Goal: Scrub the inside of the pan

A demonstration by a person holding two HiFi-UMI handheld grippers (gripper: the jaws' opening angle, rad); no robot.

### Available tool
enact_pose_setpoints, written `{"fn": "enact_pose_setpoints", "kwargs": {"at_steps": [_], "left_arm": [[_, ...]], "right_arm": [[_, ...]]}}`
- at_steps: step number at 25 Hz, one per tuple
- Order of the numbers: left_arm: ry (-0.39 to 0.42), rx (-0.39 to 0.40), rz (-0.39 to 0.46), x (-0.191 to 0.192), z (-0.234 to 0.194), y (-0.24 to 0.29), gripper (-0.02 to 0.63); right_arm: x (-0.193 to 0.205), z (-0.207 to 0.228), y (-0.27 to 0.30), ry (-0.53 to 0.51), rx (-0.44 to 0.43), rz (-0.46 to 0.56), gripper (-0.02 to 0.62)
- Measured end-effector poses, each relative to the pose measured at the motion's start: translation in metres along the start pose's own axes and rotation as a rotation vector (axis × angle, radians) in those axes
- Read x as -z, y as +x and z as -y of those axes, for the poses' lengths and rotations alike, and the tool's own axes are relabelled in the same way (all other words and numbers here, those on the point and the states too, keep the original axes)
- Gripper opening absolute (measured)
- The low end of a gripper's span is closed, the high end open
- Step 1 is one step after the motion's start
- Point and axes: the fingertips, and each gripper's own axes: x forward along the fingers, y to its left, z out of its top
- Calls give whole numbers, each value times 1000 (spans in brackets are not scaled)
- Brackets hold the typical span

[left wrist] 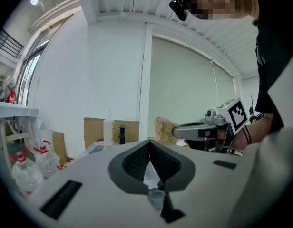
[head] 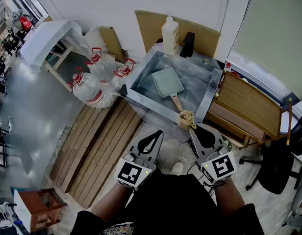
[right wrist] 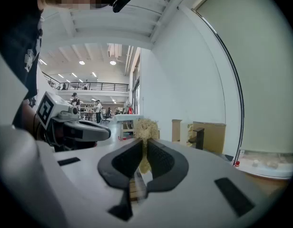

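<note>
On the floor at the left of the head view, a slatted wooden platform is laid out, and it's the biggest thing around. Right next to it, dead centre, a metal basin is set, with a wooden panel leaned just beside its right wall. A bunch of clear water jugs with red handles is piled against the basin's left corner.

Inside the basin, the pale green square pan is lying flat on the bottom. Its wooden handle is pointed toward the near rim. A white soap bottle is stood upright on the far rim, in front of some cardboard.

The two grippers are held side by side, low in the head view, just short of the basin's near rim. The left gripper is pressed together at the tips with nothing caught between them, which is clear in its own view. The right gripper is clamped on a tan fibrous scrubber, and a tuft of it is seen poking out past the jaw tips. The scrubber is held over the near rim, close to the end of the pan handle. Whether it's touching the rim can't be made out.
</note>
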Motion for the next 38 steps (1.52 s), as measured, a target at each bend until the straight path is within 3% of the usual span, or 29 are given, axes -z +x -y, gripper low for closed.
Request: {"fn": "enact_pose_setpoints", "kwargs": {"at_steps": [18,28,38], "left_arm": [[13,14,-1,-3,-5,3,9],[4,1,15,-12,-37,10,9],[-22,28,-2,-8,-86,20,9]], "right_arm": [[-3,4,6,5,10,4,37],[-2,6,39,6,9,-16,37],[-5,16,84,17,63,-34,37]]}}
